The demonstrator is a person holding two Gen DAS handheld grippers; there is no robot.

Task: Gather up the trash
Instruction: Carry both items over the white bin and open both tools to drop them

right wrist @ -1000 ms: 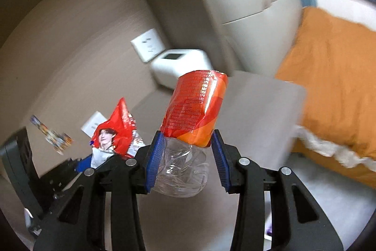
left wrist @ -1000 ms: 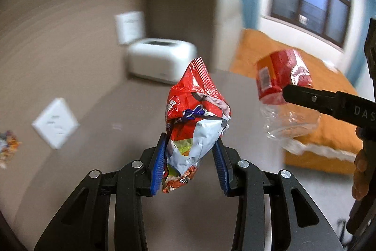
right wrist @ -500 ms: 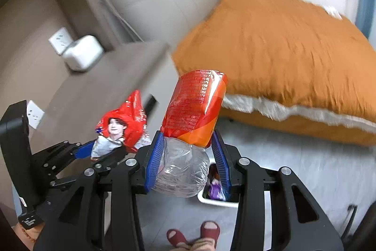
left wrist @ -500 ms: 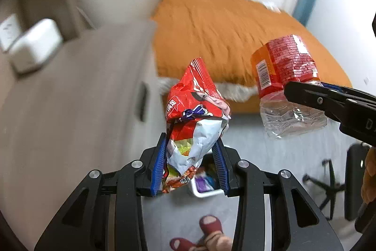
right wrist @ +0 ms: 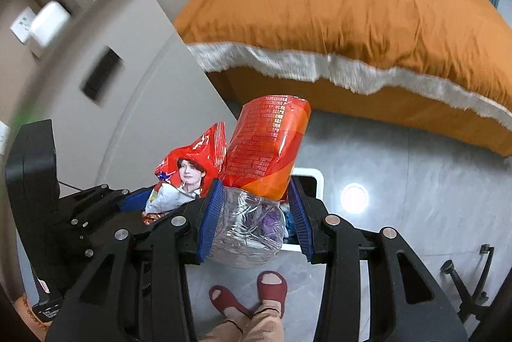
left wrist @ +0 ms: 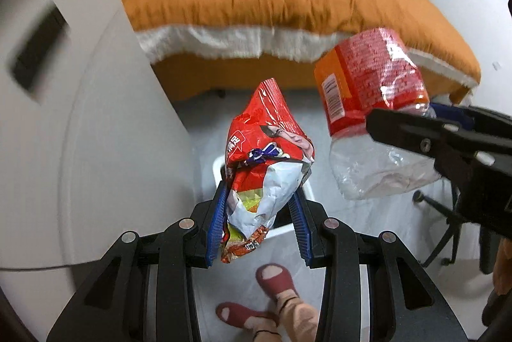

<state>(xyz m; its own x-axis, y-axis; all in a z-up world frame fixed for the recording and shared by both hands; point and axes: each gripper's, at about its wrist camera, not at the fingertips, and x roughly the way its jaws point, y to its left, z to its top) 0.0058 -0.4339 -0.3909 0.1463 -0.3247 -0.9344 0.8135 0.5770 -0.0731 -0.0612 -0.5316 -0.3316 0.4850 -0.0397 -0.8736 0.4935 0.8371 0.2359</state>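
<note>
My left gripper (left wrist: 258, 217) is shut on a crumpled red snack bag (left wrist: 265, 156), held in the air. The bag also shows in the right wrist view (right wrist: 187, 170). My right gripper (right wrist: 254, 215) is shut on a clear plastic bottle with a red-orange label (right wrist: 265, 146); the bottle also shows at the right of the left wrist view (left wrist: 368, 105). Both items hang above a white trash bin on the floor (right wrist: 308, 174), whose rim shows behind the bag in the left wrist view (left wrist: 217, 166). The bin is mostly hidden by the held items.
A bed with an orange cover (right wrist: 352, 5) stands beyond the bin. A white cabinet (left wrist: 96, 118) is at the left. The person's feet in red slippers (right wrist: 252, 294) are just before the bin. An office chair base (left wrist: 444, 223) is at the right.
Both grippers have swung from the desk and wall towards the floor, still holding the bag and bottle. The bin, the floor and the feet have come closer into view.
</note>
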